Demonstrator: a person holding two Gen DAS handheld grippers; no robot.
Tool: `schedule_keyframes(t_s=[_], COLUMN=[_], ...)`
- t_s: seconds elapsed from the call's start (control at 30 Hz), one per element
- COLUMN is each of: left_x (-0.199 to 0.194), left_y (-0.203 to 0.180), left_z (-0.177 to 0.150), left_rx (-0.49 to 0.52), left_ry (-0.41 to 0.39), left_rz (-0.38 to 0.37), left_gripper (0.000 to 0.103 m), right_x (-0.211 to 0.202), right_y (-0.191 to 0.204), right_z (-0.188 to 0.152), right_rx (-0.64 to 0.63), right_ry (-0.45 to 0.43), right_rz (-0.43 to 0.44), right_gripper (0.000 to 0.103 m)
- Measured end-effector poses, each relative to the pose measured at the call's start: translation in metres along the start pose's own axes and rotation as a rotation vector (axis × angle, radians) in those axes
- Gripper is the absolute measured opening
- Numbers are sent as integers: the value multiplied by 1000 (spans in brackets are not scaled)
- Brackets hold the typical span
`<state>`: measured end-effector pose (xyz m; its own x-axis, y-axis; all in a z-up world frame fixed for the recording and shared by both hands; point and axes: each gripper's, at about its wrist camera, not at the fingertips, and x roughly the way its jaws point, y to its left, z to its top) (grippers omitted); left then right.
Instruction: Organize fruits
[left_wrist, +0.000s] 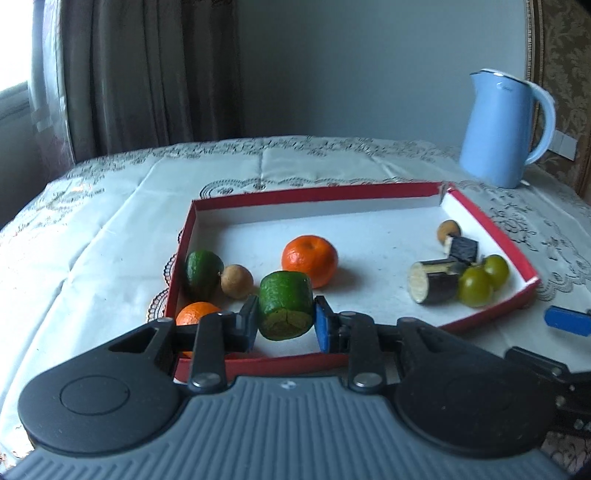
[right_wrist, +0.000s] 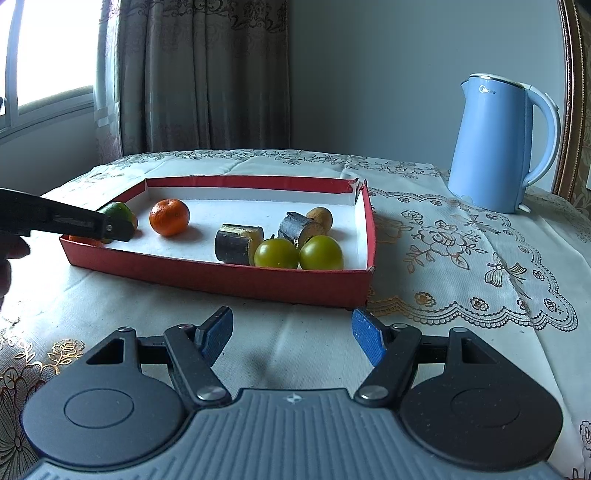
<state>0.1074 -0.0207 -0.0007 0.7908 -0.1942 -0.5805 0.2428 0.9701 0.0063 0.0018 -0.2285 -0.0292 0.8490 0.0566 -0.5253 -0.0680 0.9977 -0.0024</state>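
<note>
A red tray with a white floor holds the fruit. My left gripper is shut on a cut green cucumber piece at the tray's near left. Beside it lie another green piece, a brown longan, an orange and a second orange partly hidden by my finger. At the right lie two eggplant pieces, two green tomatoes and a longan. My right gripper is open and empty, in front of the tray.
A light blue kettle stands at the back right on the lace tablecloth. Curtains and a window are behind the table. The left gripper's arm reaches in from the left in the right wrist view.
</note>
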Motion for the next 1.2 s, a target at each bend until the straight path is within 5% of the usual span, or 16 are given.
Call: schedule_keyframes(t_s=[0.8, 0.9, 0.97, 1.2], left_x=[14, 13, 10, -10], left_y=[-11, -12, -13, -9], left_z=[-5, -5, -6, -10], left_rx=[47, 48, 49, 13], left_ry=[1, -5, -11, -28], left_rz=[21, 25, 33, 14], left_gripper=[30, 38, 56, 57], right_x=[3, 3, 4, 3], right_y=[0, 0, 0, 1], right_z=[0, 0, 0, -1], right_rx=[0, -1, 0, -1], right_ry=[23, 24, 24, 25], right_rz=[-2, -2, -2, -3], right_gripper=[71, 71, 73, 78])
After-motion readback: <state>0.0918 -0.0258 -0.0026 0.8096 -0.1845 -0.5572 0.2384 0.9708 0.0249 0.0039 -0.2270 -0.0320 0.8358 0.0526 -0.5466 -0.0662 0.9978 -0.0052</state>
